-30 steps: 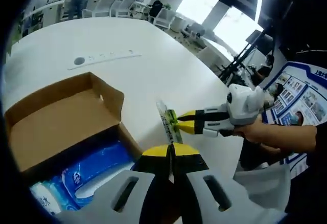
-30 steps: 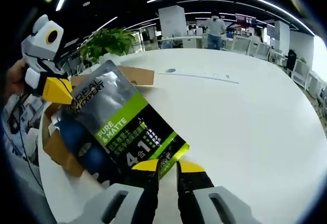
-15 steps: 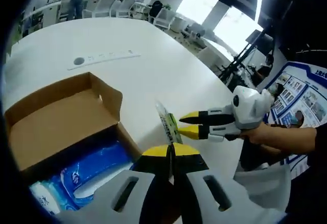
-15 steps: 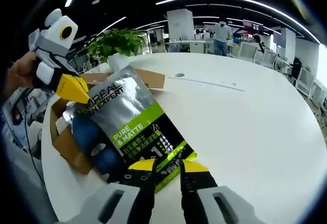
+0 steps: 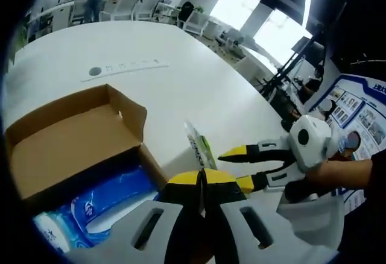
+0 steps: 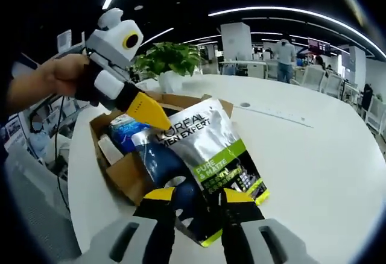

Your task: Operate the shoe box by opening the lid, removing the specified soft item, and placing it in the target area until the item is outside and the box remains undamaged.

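A large white oval desk [image 5: 181,77] in a bright open office carries an open brown cardboard shoe box [image 5: 72,143].

In the left gripper view, the box sits at the left with its lid flap standing up, and a blue-and-white soft pack [image 5: 102,201] lies inside it. The left claw [image 5: 202,176] rises from the bottom with its yellow-tipped jaws pressed together, clenched on the edge of a silver and green pouch [image 5: 199,146]. Seen edge-on here, the pouch shows as a thin strip standing just beyond the jaw tips, to the right of the box. The right claw [image 5: 241,167] comes in from the right, held by a hand [image 5: 338,170]. Its jaws are spread apart and released, close to the pouch without closing on it.

In the right gripper view, the pouch [image 6: 205,155] faces the camera with its silver face and green band, hanging in front of the box [image 6: 120,167] and above the desk [image 6: 313,155]. The left claw [image 6: 158,119], held by a hand [image 6: 60,77], pinches the pouch's top left corner. The right claw [image 6: 199,194] sits at the bottom, its two jaws apart with the pouch's lower edge showing in the gap between them. A potted green plant [image 6: 166,65] stands on the desk behind the box.
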`<action>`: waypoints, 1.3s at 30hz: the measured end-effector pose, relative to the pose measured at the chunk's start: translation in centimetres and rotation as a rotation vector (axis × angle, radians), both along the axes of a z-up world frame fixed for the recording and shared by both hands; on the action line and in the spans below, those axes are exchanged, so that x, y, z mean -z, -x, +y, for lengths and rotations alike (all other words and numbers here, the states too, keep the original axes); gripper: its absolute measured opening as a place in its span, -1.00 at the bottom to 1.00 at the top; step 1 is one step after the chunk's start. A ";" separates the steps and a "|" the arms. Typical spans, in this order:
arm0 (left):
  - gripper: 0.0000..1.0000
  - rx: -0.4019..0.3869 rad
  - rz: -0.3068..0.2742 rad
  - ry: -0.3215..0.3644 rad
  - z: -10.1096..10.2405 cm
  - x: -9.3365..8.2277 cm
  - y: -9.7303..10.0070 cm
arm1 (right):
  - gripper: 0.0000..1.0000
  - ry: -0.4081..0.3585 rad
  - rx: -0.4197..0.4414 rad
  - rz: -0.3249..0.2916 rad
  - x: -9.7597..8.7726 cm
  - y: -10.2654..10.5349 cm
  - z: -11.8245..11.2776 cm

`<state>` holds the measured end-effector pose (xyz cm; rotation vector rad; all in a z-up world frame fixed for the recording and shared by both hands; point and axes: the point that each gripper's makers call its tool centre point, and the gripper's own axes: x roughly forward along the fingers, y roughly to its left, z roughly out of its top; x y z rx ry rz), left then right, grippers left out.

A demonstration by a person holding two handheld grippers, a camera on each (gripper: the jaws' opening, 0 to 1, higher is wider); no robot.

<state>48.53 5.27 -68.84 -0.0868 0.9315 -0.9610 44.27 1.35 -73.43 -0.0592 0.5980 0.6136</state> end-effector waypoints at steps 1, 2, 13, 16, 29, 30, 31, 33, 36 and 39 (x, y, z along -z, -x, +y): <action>-1.00 0.000 0.000 0.000 0.0 0.0 0.0 | -0.47 0.005 -0.012 -0.002 0.0 0.3 0.4; -1.00 0.000 0.000 0.001 -0.1 0.0 0.0 | -0.47 0.011 -0.015 -0.004 0.2 0.4 0.5; -1.00 0.009 0.004 0.004 -0.6 0.0 0.2 | -0.31 0.053 -0.049 -0.022 0.7 1.1 2.3; -1.00 0.008 0.001 0.004 -0.7 -0.1 0.2 | -0.23 0.062 -0.056 -0.031 0.7 1.2 2.6; -1.00 0.042 -0.001 -0.008 -1.2 -0.3 1.0 | -0.30 0.111 -0.007 -0.057 0.2 -0.7 2.6; -1.00 0.047 -0.014 -0.009 -1.2 -0.4 1.1 | -0.29 0.115 -0.012 -0.060 0.1 -0.8 2.7; -1.00 0.049 -0.018 -0.013 -1.3 -0.4 1.1 | -0.30 0.119 -0.017 -0.063 0.1 -0.8 2.7; -1.00 0.051 -0.028 -0.019 -1.2 -0.5 0.9 | -0.34 0.145 -0.037 -0.083 -0.1 -0.8 2.7; -1.00 0.044 -0.029 -0.022 -0.8 -0.3 0.6 | -0.52 0.152 -0.055 -0.103 -0.3 -0.5 2.9; -1.00 0.033 -0.018 -0.024 -0.4 0.1 0.6 | -0.75 0.150 -0.055 -0.111 -0.5 -0.3 2.8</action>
